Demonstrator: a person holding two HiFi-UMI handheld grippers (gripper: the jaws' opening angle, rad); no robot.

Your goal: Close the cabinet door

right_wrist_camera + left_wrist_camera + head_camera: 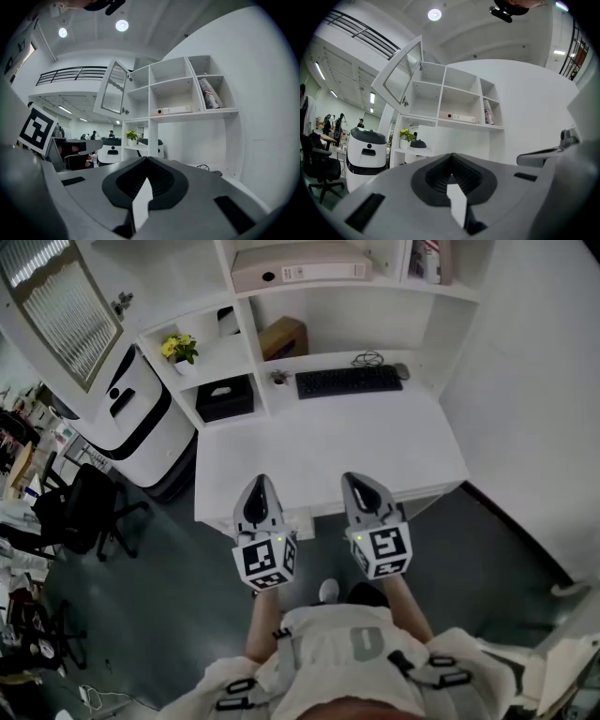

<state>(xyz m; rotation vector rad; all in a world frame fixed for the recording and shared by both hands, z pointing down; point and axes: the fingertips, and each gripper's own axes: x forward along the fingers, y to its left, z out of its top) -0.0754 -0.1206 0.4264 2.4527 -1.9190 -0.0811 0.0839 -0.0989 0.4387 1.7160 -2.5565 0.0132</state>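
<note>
Left gripper (261,486) and right gripper (357,482) are side by side, both with jaws fully together and nothing held. Desk (375,451) is just ahead of the tips, with the keyboard (349,381) further ahead at its back edge. Cabinet door (58,307) is swung open on the shelf unit (249,332), well ahead, above and left of both grippers, untouched.

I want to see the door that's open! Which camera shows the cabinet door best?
The left gripper view: the cabinet door shows whole and biggest, swung wide open. The right gripper view shows the door whole too, only smaller. The head view looks down on it, cut off at the corner.
</note>
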